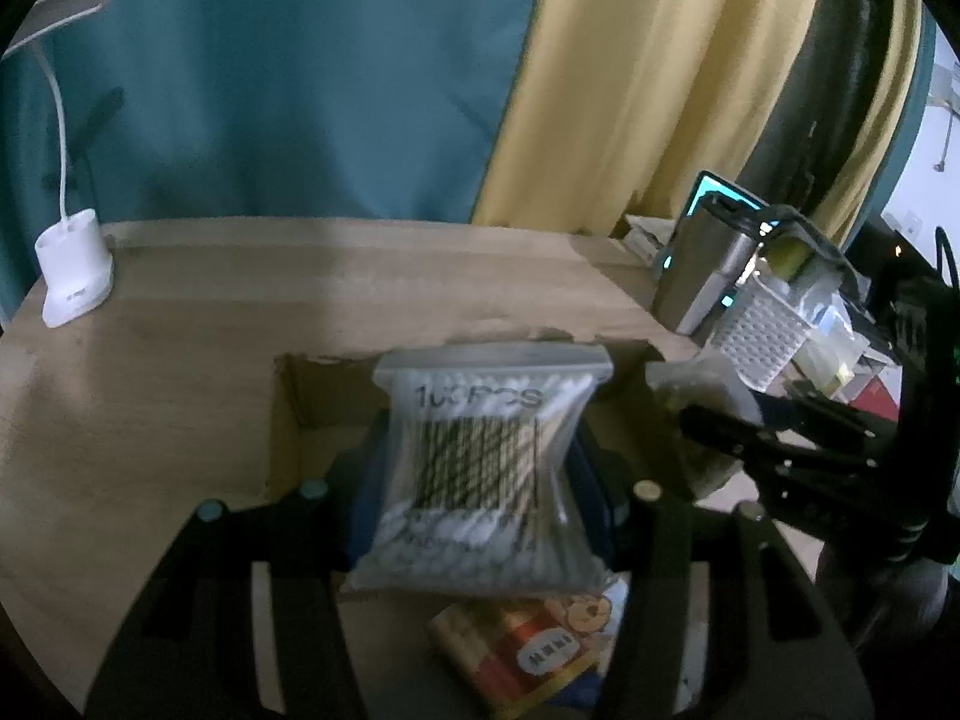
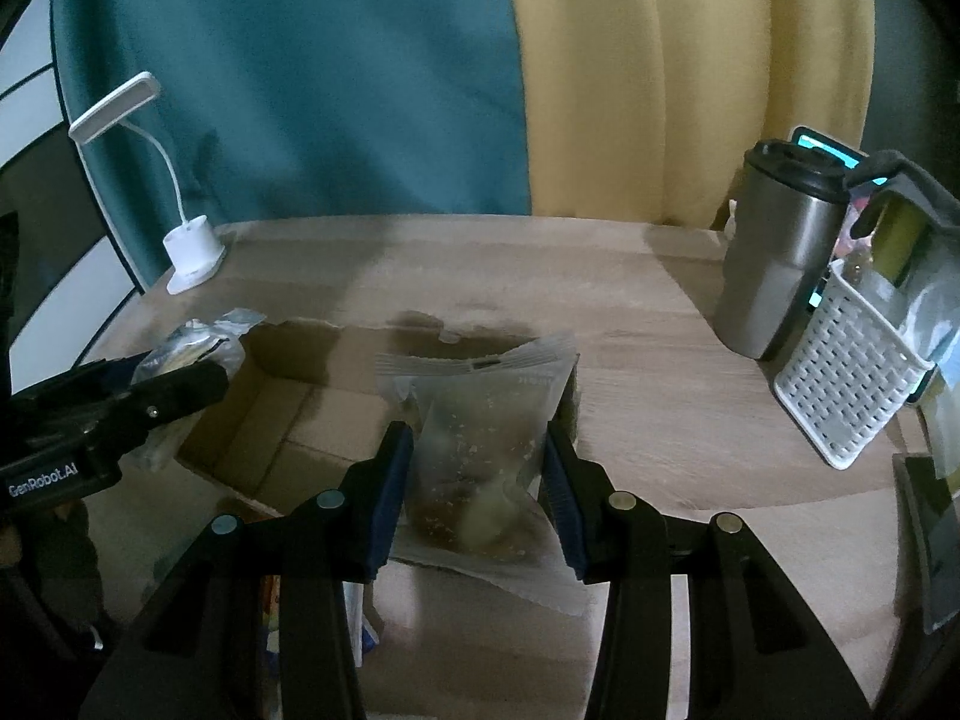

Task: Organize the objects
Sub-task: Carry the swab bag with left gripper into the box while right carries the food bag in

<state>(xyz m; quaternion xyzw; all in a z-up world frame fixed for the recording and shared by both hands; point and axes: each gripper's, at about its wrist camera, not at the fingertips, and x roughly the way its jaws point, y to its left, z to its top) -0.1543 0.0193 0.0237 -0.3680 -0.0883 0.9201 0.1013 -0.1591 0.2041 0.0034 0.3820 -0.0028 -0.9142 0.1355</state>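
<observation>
The left gripper (image 1: 480,480) is clamped on a bag of cotton swabs (image 1: 480,468), held above the open cardboard box (image 1: 300,408). The right gripper (image 2: 480,480) is clamped on a frosted snack packet (image 2: 480,450), just right of the same box on the wooden table (image 2: 660,360).

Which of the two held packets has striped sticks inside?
The cotton swab bag in the left gripper: printed 100PCS, striped sticks. The right gripper holds a frosted snack packet instead.
</observation>
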